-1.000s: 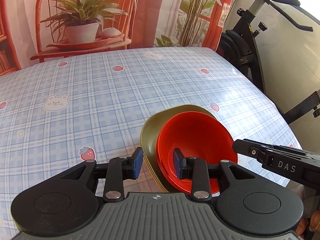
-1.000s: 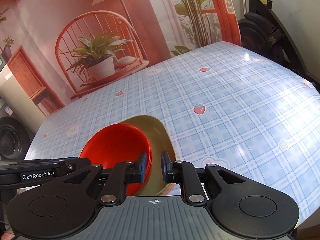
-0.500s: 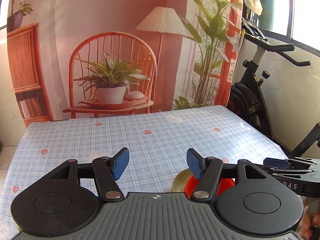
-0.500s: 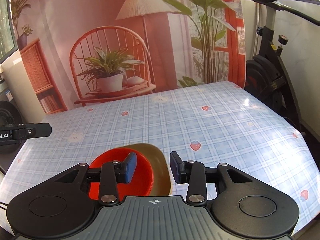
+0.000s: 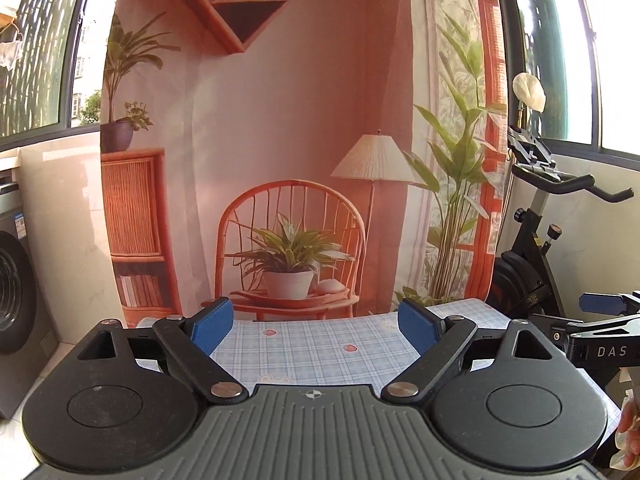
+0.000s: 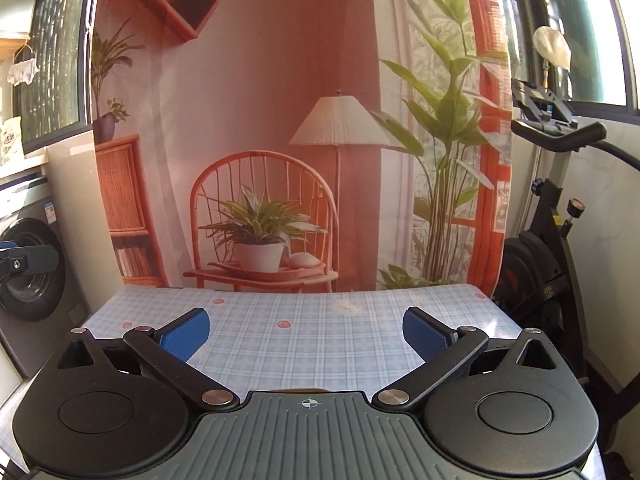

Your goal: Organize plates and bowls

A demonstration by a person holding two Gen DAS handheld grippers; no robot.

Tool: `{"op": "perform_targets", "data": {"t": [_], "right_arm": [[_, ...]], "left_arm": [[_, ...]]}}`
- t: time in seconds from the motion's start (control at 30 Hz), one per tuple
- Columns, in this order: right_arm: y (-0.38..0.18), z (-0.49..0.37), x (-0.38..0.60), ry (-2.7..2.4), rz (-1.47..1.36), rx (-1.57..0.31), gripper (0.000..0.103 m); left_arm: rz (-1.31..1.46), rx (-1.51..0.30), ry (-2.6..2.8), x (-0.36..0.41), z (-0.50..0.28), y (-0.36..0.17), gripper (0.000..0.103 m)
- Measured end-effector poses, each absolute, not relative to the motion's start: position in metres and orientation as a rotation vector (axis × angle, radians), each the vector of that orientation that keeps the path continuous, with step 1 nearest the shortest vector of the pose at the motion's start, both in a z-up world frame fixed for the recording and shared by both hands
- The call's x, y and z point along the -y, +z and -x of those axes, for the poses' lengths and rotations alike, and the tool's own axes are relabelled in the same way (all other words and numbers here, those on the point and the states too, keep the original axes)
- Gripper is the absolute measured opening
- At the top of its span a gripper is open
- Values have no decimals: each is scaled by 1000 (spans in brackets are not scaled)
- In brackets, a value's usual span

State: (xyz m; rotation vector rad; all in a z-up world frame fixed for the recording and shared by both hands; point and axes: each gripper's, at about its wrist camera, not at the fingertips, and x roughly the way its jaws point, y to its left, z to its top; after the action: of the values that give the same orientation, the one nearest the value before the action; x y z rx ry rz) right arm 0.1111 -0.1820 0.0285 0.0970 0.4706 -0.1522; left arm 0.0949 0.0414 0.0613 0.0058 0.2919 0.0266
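Note:
My left gripper is open and empty, held high and level over the near part of the checked table. My right gripper is open and empty too, over the same table. The red bowl and the olive plate are hidden below the gripper bodies; only a thin olive sliver shows at the right gripper's base. The right gripper's blue tip shows at the right edge of the left wrist view, and the left gripper's tip at the left edge of the right wrist view.
A printed backdrop with a chair, potted plant and lamp hangs behind the table. An exercise bike stands at the right. A washing machine stands at the left. The table's far edge runs below the backdrop.
Both grippers let go of the stacked red bowl and olive plate, opened wide and lifted and tilted up. The dishes dropped out of both views.

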Motion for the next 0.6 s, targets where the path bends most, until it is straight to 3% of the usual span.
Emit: {"op": "perform_targets", "data": {"t": [0.6], "right_arm": [[107,-37,148,-170,-94,-341,103]], "left_arm": [[24,-242,52,-46,-29,105,95]]}}
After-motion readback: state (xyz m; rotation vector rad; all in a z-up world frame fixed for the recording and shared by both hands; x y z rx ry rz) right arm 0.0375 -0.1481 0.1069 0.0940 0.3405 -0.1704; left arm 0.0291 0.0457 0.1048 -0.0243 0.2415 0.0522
